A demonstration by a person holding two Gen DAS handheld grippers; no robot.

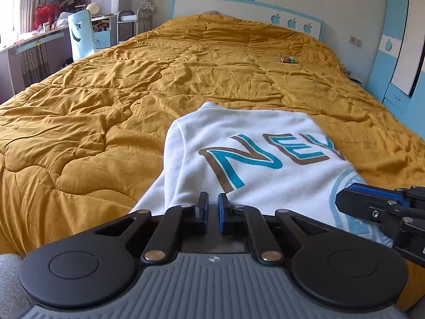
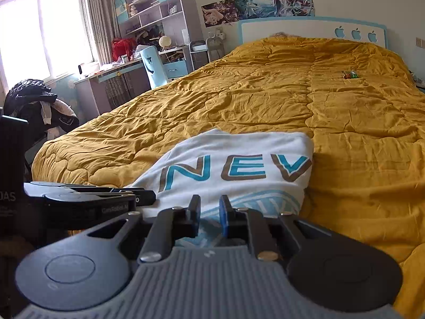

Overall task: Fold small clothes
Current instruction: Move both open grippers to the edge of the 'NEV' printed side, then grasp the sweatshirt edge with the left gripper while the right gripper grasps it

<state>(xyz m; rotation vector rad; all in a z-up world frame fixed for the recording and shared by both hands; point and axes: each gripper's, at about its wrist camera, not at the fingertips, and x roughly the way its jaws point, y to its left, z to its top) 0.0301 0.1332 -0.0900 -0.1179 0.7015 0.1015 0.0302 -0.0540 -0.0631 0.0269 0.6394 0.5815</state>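
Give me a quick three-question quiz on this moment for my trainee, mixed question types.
1. True or false: the white shirt lies on a blue blanket.
2. Which printed letters show on the shirt in the right wrist view? A) NEV B) MAX C) SUN
3. What small item lies far up the quilt near the headboard?

Key: 1 false, the quilt is mustard yellow. 2 A. 3 A small colourful object, too small to identify.
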